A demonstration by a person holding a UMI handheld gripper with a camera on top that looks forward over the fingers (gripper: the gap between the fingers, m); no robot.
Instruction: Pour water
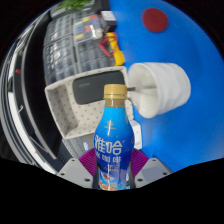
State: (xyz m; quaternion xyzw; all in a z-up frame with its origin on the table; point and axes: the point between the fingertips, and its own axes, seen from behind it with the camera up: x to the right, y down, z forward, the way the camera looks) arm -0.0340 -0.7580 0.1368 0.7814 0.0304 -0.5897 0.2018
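- Gripper (113,176): two fingers at the near edge, one at each side of the bottle's lower body; they appear clenched on it, the bottle held upright.
- Bottle (114,140): blue label with white characters, pale yellow cap (115,92) in place on top. It stands between the fingers and rises in front of the cup.
- Cup (158,86): white, just beyond the bottle and a little to its right, on the blue surface (185,45); its opening faces toward the bottle's side, so it may be lying tilted, though this cannot be told for sure.
- Tray (75,100): pale, boxy, just left of the cup and behind the bottle.
- Red disc (153,18): far back on the blue surface, well apart from the cup.
- Dark rack (60,45): far left, with small yellow items near it.
- Step in hand, as judged: bottle grasped and carried toward the cup; pouring not yet begun.
- Next move calls for: bringing the bottle's mouth over the cup's opening and tipping it; the cap looks closed, which would block any flow.
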